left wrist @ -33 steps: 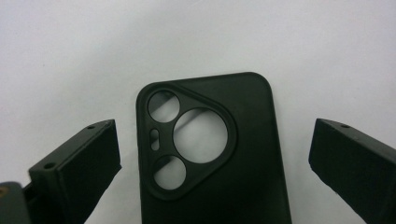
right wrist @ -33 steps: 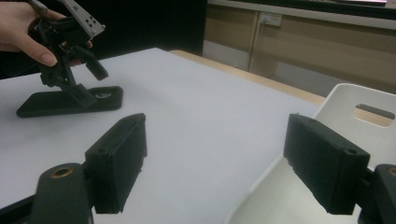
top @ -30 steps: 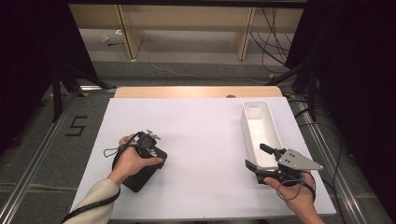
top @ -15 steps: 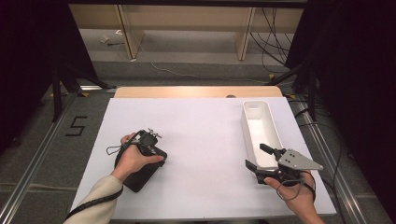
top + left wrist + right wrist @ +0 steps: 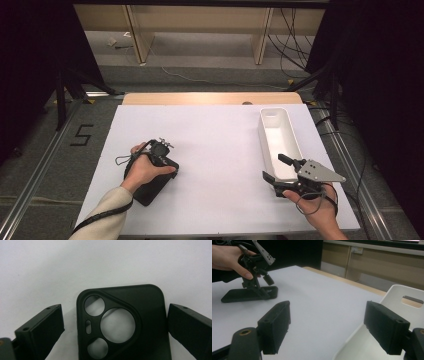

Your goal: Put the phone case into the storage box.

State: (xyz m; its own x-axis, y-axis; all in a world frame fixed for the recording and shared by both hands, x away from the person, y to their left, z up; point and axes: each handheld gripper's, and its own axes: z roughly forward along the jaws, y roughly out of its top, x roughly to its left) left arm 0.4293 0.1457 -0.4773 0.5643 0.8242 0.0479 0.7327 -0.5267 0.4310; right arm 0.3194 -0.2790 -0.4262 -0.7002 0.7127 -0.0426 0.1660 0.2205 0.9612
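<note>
Black phone case (image 5: 125, 322): flat on white worktop (image 5: 220, 150), left side, position unchanged from earlier frames. Left tongs (image 5: 115, 325): open, straddling case's camera end, pads apart from it. Right tongs (image 5: 272, 167): open, empty, unmoved, beside white bin (image 5: 280, 135).

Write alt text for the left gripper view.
A black phone case lies flat on a white table, between the left gripper's two open black jaws, with a gap on each side. Its camera end faces away, with three round cut-outs and a small slot through which the table shows.
</note>
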